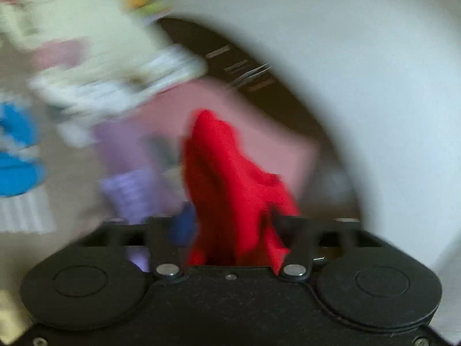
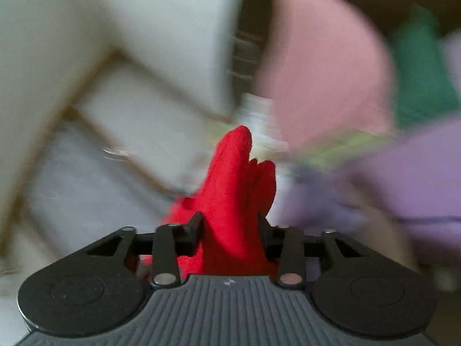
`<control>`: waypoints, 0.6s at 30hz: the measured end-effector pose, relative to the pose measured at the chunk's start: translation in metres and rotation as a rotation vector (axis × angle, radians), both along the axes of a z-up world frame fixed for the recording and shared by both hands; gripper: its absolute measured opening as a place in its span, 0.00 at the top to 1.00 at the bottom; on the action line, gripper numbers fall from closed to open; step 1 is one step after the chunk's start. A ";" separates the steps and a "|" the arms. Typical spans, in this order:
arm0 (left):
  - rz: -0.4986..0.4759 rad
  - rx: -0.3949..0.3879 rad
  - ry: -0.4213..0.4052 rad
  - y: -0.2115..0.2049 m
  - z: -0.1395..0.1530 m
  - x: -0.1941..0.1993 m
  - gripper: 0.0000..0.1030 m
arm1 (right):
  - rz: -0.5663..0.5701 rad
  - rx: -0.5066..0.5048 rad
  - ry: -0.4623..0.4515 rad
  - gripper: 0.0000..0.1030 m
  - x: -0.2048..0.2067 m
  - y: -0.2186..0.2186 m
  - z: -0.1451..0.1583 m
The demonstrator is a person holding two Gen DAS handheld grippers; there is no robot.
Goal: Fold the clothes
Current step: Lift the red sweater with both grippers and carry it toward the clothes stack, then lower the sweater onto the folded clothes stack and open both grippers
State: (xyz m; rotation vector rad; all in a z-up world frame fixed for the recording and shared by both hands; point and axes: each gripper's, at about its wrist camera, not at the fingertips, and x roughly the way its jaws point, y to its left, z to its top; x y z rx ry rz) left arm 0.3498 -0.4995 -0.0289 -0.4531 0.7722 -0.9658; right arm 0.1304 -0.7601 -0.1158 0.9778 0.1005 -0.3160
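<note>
Both the left claw (image 1: pixel 230 230) and right claw (image 2: pixel 230 230) pinched bunched red cloth (image 1: pixel 227 178); surroundings were motion-blurred.

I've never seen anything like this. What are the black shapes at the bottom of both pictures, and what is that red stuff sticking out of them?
Those black shapes are two hand-held grippers, simple two-finger tongs that a person carries, one in each hand. Each has a small wide-angle camera looking forward along its fingers, so each picture is the view from one tool: the first from the left gripper, the second from the right gripper.

The red stuff is a red cloth, a piece of clothing being folded. Both tools are pinched shut on it, so it bunches up between the fingers in each view.

Everything behind is smeared because the tools are moving fast. You can only make out blurred patches: something pink, something purple, something green and something blue, perhaps more laundry. What they lie on I cannot tell.
</note>
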 end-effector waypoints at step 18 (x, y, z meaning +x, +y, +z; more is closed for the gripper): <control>0.060 0.037 -0.167 0.188 0.002 -0.103 0.07 | 0.154 -0.346 0.071 0.04 -0.076 0.130 0.040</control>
